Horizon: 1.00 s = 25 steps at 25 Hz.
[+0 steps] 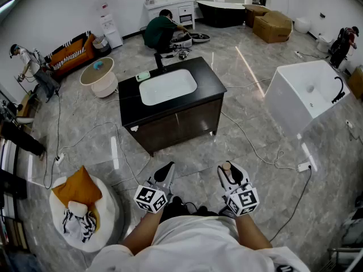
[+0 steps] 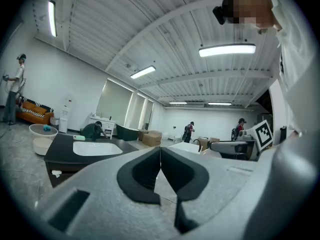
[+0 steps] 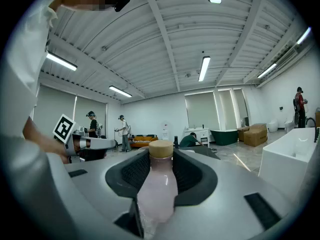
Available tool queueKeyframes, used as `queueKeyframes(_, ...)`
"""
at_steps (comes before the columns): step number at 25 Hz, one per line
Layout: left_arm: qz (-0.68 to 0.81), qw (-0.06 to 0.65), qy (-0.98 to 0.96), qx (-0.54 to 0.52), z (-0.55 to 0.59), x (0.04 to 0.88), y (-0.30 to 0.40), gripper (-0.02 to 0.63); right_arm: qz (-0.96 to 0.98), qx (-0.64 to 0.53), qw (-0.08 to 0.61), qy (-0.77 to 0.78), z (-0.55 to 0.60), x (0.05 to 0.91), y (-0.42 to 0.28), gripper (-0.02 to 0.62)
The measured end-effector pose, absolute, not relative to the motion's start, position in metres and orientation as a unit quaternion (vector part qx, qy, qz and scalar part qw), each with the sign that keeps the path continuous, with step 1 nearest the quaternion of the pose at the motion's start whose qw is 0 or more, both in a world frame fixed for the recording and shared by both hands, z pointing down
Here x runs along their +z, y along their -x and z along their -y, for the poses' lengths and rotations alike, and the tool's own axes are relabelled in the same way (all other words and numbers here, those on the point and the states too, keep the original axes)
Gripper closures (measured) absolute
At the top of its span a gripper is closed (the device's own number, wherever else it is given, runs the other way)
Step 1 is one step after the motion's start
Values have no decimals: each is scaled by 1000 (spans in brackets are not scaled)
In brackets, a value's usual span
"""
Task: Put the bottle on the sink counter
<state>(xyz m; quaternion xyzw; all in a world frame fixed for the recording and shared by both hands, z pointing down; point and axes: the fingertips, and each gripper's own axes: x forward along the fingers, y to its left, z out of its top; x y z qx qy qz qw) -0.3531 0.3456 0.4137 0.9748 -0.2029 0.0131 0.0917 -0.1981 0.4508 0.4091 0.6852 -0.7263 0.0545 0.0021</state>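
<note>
- sink bench [image 1: 127, 103] well ahead; carry step in hand, placement not yet done
- left hand-held gripper [image 2: 160, 156]: jaws together, empty
- right hand-held gripper [image 3: 161, 160]: pads clamped on bottle
- bottle [image 3: 156, 194]: upright between those jaws, close to the person; next, likely: walk over, set on bare black top beside basin [image 1: 167, 86], release

- Your left gripper [image 1: 165, 170] and right gripper [image 1: 231, 173] each have a pale grey moulded shell.
- The inner face of each jaw carries a black pad [image 2: 143, 171] with a fine ribbed surface.
- Outboard of the pads, the shell has a dark rectangular slot [image 3: 257, 204].
- Behind the jaws, at the rear of each shell, sits a white marker cube [image 1: 150, 199] printed with black squares.
- You wear a white short-sleeved shirt [image 1: 195, 242].
- A black camera [image 3: 121, 1] is mounted at your head.
</note>
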Motion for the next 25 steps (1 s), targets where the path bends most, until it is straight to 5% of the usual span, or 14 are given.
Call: queueKeyframes(25, 167, 89, -981, 31, -369, 416, 350, 591, 733, 65, -32, -677, -459, 418, 196, 451)
